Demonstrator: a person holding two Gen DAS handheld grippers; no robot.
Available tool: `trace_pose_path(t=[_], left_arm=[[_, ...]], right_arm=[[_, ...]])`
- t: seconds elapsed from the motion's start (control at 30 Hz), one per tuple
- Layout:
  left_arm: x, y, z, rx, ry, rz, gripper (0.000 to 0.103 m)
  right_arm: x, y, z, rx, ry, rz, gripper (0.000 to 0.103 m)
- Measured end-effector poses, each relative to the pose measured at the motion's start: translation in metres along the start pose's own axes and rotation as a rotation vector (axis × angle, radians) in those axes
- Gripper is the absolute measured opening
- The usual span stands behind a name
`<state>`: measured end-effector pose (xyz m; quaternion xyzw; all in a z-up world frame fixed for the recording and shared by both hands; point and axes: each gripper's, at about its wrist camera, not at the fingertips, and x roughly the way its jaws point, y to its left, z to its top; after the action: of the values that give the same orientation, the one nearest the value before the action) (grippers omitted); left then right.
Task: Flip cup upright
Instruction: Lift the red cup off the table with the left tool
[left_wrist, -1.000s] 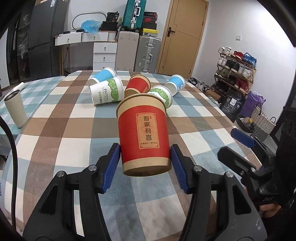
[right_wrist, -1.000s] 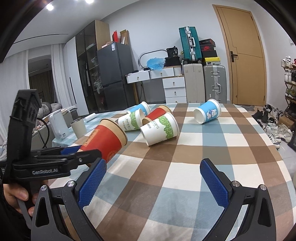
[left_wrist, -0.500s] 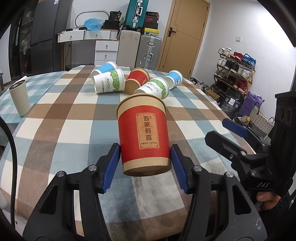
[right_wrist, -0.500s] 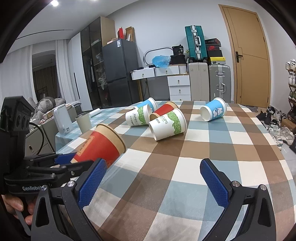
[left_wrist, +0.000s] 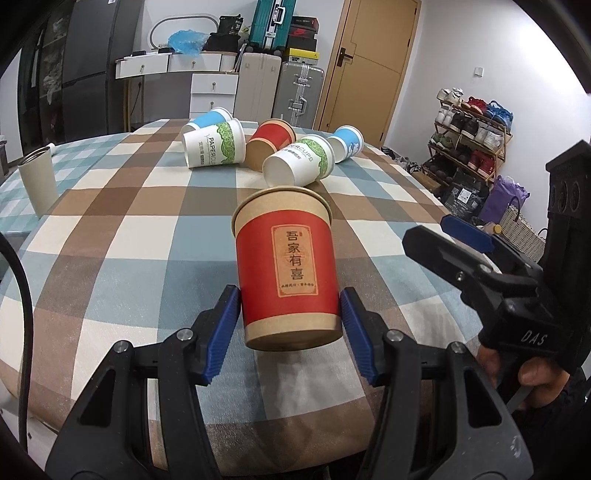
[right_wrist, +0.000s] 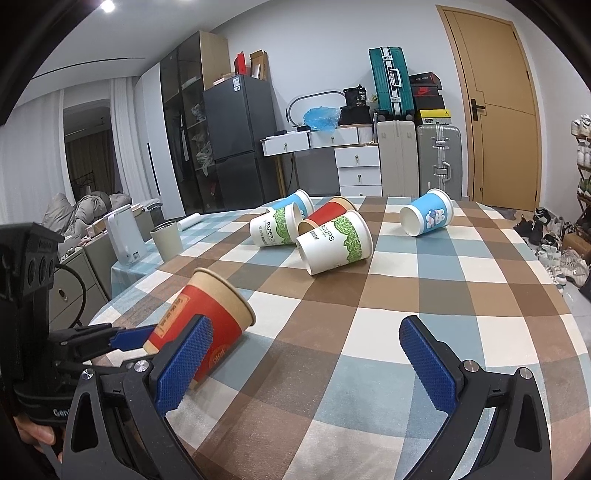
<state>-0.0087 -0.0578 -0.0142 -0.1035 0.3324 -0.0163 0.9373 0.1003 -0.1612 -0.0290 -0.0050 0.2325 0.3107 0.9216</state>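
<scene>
My left gripper (left_wrist: 290, 332) is shut on a red paper cup (left_wrist: 286, 266) with a kraft rim, gripping near its base. In the right wrist view the cup (right_wrist: 207, 317) is tilted, mouth up and to the right, just above the checked tablecloth near the front left edge. My right gripper (right_wrist: 304, 365) is open and empty, to the right of the cup; it also shows in the left wrist view (left_wrist: 465, 251).
Several cups lie on their sides at the far middle of the table: a white-green one (right_wrist: 334, 242), another white-green (right_wrist: 273, 230), a red one (right_wrist: 328, 214), two blue ones (right_wrist: 426, 218) (right_wrist: 295, 201). A beige tumbler (left_wrist: 37, 184) stands at the left.
Both grippers have drawn back toward the front edge of the table; the left still holds the red cup, now lower and nearer the cloth. The right stays open.
</scene>
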Motion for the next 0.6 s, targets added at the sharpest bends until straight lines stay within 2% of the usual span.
trace_pose_path(t=[0.4,0.6], left_arm=[[0.0048,-0.0005,-0.0023,0.006,0.005,0.002,0.054],[0.0095,0.0049,-0.0016,-0.007,0.023,0.012,0.058]], right_arm=[[0.0002,-0.0006,-0.0005,0.002,0.0,0.0,0.103],[0.0002,-0.0007,-0.0003,0.002,0.0,0.0,0.103]])
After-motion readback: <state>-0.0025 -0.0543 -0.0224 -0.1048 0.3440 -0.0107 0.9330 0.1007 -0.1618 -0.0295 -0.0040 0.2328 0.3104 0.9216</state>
